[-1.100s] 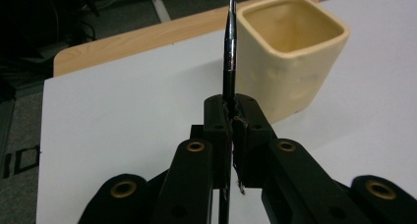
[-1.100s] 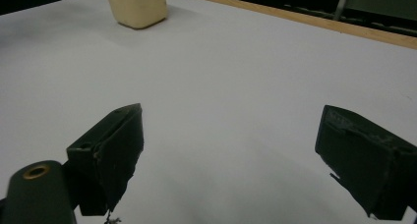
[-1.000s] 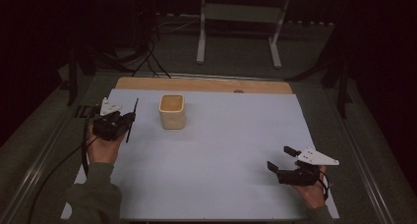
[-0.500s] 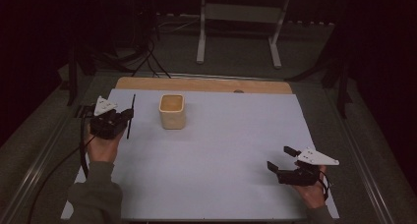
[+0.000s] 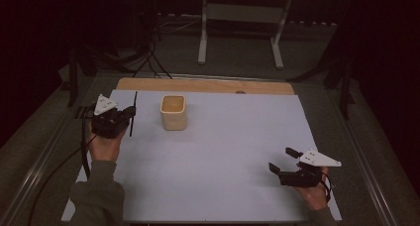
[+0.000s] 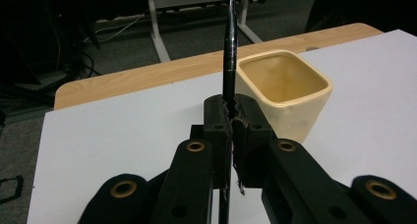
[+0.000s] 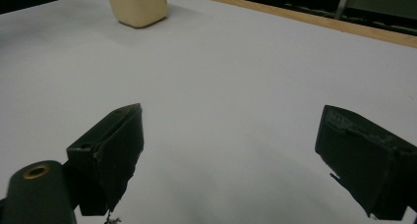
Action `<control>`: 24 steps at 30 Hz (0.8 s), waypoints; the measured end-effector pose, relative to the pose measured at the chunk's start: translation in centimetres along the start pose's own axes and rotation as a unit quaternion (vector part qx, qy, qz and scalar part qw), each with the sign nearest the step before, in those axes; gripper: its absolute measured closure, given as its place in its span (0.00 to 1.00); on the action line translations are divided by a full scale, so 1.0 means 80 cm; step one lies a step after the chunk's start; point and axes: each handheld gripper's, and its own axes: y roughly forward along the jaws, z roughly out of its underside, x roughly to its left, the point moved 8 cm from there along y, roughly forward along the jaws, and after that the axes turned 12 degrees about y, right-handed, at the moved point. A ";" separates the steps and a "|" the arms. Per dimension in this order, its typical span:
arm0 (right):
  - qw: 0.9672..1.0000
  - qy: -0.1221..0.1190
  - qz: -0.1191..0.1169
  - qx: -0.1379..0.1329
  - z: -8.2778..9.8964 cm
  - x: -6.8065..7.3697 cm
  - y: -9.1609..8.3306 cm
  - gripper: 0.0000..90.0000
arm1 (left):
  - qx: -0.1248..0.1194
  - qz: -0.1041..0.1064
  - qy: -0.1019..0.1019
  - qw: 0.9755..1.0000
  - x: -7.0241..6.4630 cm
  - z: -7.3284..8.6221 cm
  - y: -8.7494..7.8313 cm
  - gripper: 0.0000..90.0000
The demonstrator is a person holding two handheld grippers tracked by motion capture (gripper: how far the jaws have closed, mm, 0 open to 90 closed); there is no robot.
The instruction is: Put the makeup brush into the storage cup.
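Black pen (image 6: pixel 228 52) clamped upright in left gripper (image 6: pixel 231 117), tip cut off at frame top, beside cream cup (image 6: pixel 282 91); right gripper (image 7: pixel 231 160) jaws wide apart, holding nothing.

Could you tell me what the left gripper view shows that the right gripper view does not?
Left gripper view alone: the left tongs shut on a thin black pen standing upright, and the inside of the cream cup, which looks empty. Right gripper view alone: the right tongs open with nothing between them. Both share the cup, the white sheet and the wooden table edge.
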 end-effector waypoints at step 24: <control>1.000 0.000 -0.001 0.001 0.000 0.000 0.000 0.12 | -0.049 0.003 0.000 0.999 0.013 -0.031 0.005 0.95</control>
